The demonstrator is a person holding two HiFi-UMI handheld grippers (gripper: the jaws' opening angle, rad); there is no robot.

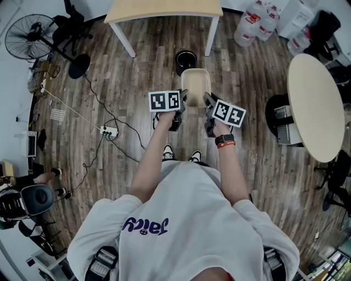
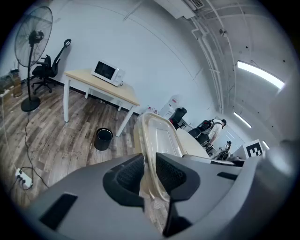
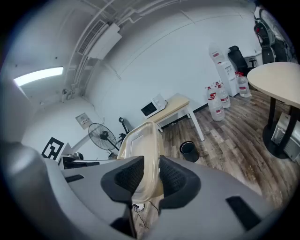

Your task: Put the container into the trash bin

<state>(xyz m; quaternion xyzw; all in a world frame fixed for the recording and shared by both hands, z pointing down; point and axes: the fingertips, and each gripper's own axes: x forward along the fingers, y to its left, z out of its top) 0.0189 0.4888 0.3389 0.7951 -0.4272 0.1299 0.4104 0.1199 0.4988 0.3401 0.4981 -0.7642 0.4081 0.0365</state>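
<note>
Office or laboratory workroom. A grey-brown wood-plank floor (image 1: 258, 77) carries a rectangular pale-wood table with white legs (image 1: 164, 8), on which a white microwave oven (image 2: 107, 71) stands, and a round beige table on a black pedestal (image 1: 316, 104). A black swivel office chair (image 1: 74, 23), a black pedestal fan (image 1: 27, 37), clear plastic water-cooler bottles (image 1: 258, 24), a white power strip with trailing cables (image 1: 108, 131) and a small black round waste bin (image 1: 186, 60) stand about. Overhead run exposed white ceiling pipes (image 2: 211, 51) and a long strip light (image 2: 260, 75).
</note>
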